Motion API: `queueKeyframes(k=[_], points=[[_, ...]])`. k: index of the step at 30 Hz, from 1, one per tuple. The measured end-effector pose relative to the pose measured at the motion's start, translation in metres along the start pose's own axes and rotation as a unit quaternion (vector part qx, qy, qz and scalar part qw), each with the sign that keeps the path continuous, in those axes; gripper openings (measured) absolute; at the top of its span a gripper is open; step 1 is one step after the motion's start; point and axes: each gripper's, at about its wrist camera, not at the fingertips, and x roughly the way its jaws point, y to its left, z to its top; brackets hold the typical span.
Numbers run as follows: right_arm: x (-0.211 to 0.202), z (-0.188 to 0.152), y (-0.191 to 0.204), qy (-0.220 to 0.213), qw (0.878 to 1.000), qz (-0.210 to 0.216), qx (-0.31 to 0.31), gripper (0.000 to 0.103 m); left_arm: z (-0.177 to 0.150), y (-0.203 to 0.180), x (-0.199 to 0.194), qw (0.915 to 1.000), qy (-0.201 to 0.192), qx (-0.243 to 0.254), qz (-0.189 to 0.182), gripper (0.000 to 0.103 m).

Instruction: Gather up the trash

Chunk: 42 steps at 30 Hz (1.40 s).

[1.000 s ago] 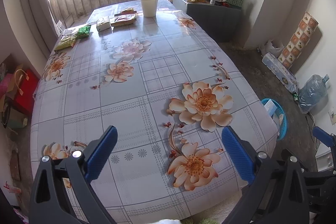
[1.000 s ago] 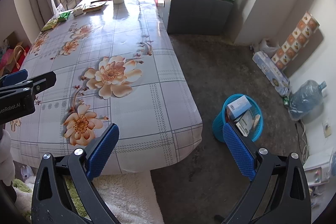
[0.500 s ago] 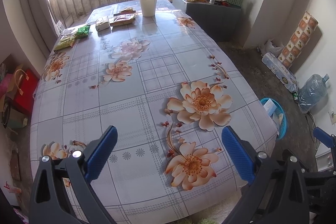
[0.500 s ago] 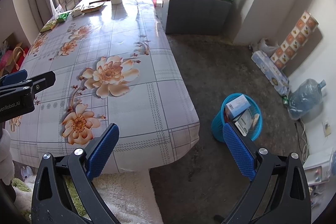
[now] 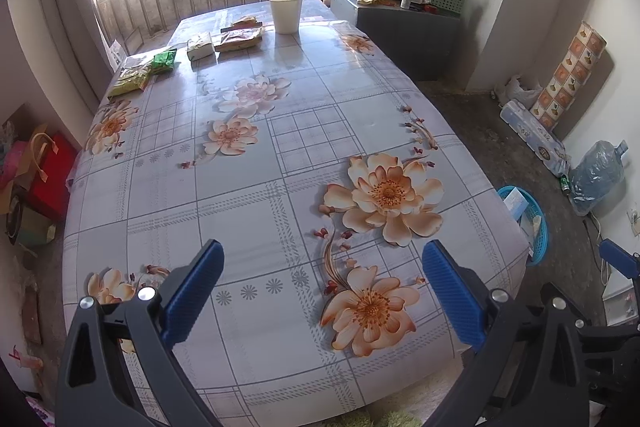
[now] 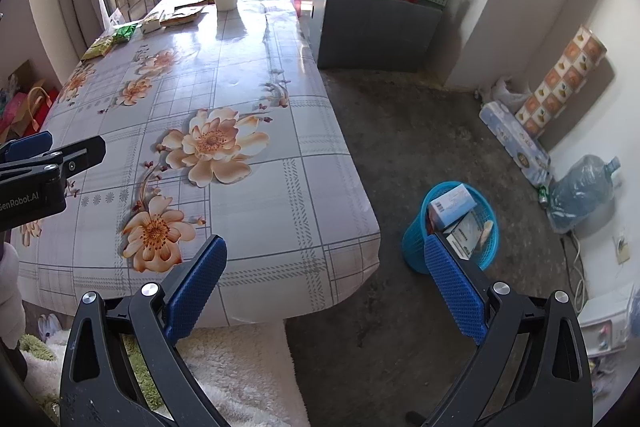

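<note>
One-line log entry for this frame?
phase: approach | left gripper: open, empty | right gripper: open, empty | wrappers: far table end | bin: floor, holds boxes

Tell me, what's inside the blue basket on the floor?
The blue basket holds two boxes, one leaning on the other, plus a pale scrap. Whatever lies beneath them is covered, and a right gripper finger hides part of the basket.

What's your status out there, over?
Left gripper open, empty. Right gripper open, empty. Wrappers and paper cup at table's far end. Blue bin on floor, path clear.
</note>
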Motion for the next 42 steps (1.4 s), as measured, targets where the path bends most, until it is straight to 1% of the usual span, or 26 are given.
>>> queueKeyframes(k=[13, 32, 42], points=[[0.000, -0.003, 0.010, -0.003, 1.000, 0.013, -0.006, 0.095, -0.006, 0.009, -0.006, 0.9999, -0.001, -0.006, 0.015, 0.097], [-0.002, -0.020, 0.005, 0.003, 1.000, 0.008, 0.015, 0.095, -0.010, 0.000, -0.009, 1.0000, 0.001, 0.004, 0.005, 0.097], [-0.004, -0.020, 0.002, 0.001, 1.000, 0.008, 0.018, 0.095, -0.011, -0.004, -0.010, 1.0000, 0.000, 0.007, 0.003, 0.097]])
